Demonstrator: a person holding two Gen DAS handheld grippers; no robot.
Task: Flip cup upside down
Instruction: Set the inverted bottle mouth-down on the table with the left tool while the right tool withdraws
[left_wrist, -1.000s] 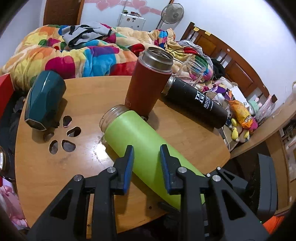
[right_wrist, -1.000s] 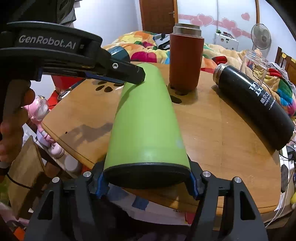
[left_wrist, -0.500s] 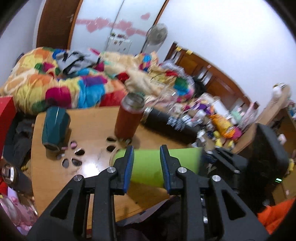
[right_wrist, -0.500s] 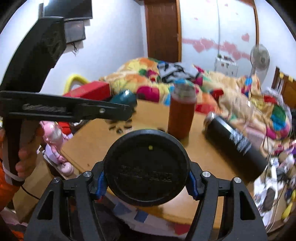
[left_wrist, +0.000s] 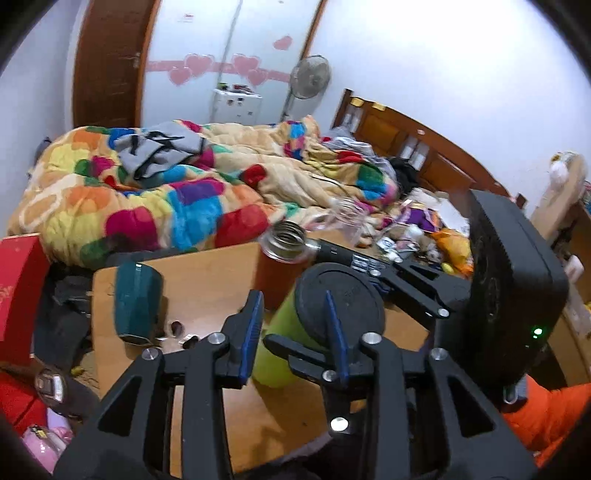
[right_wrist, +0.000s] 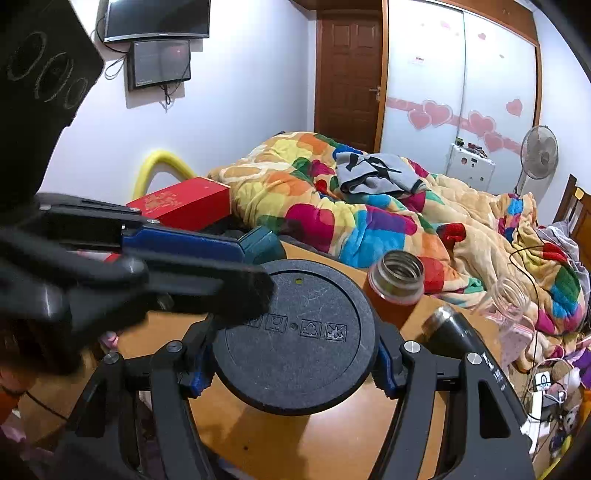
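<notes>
The right gripper (right_wrist: 291, 369) is clamped on the black base of the green cup (left_wrist: 280, 332), holding it base-up over the wooden table (left_wrist: 207, 273). The left gripper (left_wrist: 291, 332) reaches in level beside it, fingers parted around the cup without clearly gripping

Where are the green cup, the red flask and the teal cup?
green cup (left_wrist: 275, 354): left wrist view, green side wall.
red flask (right_wrist: 397, 277): right wrist view, open steel mouth.
teal cup (left_wrist: 136, 299): left wrist view, faceted side.
</notes>
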